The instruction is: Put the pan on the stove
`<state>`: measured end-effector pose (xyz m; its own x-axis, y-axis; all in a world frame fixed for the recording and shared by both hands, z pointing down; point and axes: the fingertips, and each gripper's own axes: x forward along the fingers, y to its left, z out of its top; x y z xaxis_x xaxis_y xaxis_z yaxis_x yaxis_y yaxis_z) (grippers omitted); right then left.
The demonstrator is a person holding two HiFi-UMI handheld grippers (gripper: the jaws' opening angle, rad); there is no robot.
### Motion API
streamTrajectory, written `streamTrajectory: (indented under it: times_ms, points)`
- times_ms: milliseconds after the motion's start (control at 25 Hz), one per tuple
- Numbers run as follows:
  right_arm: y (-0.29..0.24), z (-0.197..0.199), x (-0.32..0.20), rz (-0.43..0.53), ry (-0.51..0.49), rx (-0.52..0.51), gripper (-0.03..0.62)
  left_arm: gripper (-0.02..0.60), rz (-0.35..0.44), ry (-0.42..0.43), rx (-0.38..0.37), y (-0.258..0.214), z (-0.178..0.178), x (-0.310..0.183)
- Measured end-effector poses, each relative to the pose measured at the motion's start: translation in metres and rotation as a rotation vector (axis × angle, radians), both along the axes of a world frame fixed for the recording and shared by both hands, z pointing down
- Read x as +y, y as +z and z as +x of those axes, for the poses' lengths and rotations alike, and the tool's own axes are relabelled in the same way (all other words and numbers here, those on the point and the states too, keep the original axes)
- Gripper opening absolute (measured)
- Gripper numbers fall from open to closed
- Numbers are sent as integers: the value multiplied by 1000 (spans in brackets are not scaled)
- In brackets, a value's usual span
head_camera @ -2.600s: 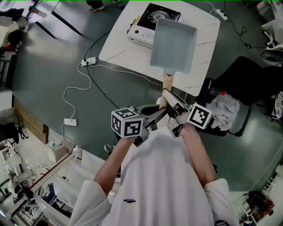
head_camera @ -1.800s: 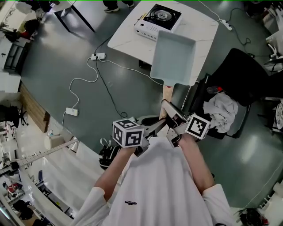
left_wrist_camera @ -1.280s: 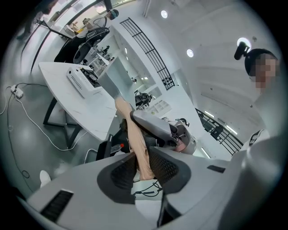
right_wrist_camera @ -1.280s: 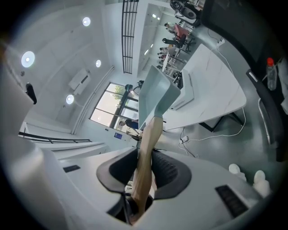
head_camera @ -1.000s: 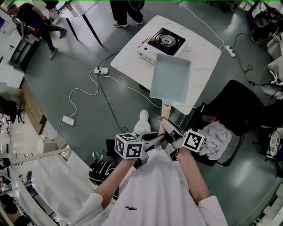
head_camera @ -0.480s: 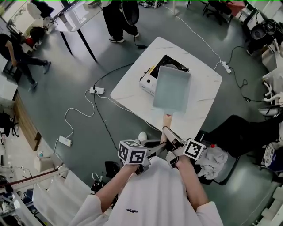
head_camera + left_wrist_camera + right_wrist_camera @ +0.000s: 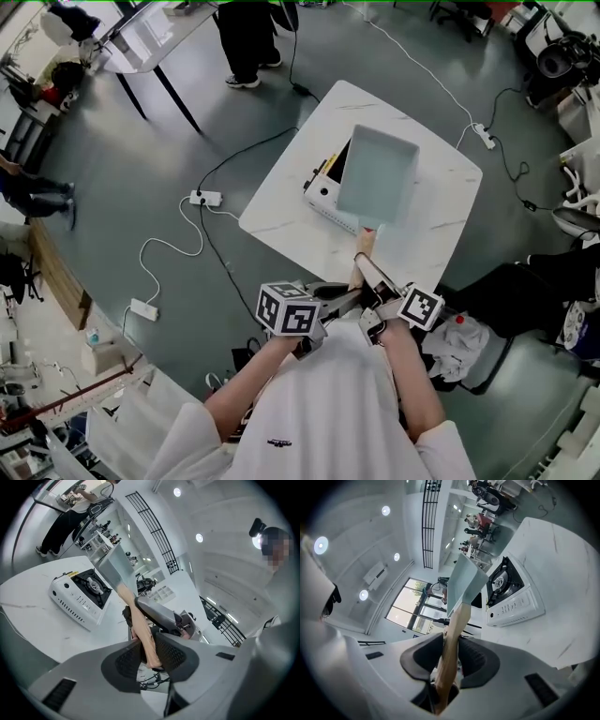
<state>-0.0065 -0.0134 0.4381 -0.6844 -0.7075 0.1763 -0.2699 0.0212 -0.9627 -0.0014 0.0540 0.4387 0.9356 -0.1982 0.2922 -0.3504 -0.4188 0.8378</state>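
A rectangular pale grey-blue pan [image 7: 378, 178] with a wooden handle [image 7: 364, 246] hangs tilted in the air over the white marble table [image 7: 281, 216]. It covers most of the portable gas stove [image 7: 325, 184]. Both grippers grip the handle near its end: my left gripper [image 7: 348, 299] from the left, my right gripper [image 7: 368, 281] just ahead of it. In the left gripper view the handle [image 7: 143, 634] is pinched between the pads, with the stove [image 7: 82, 595] below the pan [image 7: 115, 569]. The right gripper view shows the handle [image 7: 452, 634], the pan [image 7: 466, 581] and the stove [image 7: 511, 595] lower right.
A power strip [image 7: 208, 198] and cables lie on the floor left of the table. Another power strip [image 7: 483, 130] hangs at the table's far right corner. A person [image 7: 248, 37] stands beyond the table. A black chair [image 7: 525, 281] is at the right.
The table and stove have come nearer. The pan, held by both grippers, has moved forward and now hangs over the stove, hiding most of it.
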Motion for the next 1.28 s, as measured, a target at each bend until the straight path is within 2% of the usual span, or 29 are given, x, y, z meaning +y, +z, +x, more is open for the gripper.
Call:
streamTrajectory:
  times_ms: [160,320,520,960,1280]
  points:
    - [4,11,-22,-7,-15,15,107,91,-4,-6,-7,2,9,-23]
    - [6,17,-34,-27,-39,-23,109,91,-23,-34,-7,6,22,-34]
    - [10,33,-44,-33,-91,15,109,91,-45,-72,-12,8,38,-44]
    - [29,44,-78,-55,-160,25,109,91,-77,-153,0,24,52,-79]
    - [72,40,-112,-71,-133,55,112,91,-151,-88,15,65,44,-111]
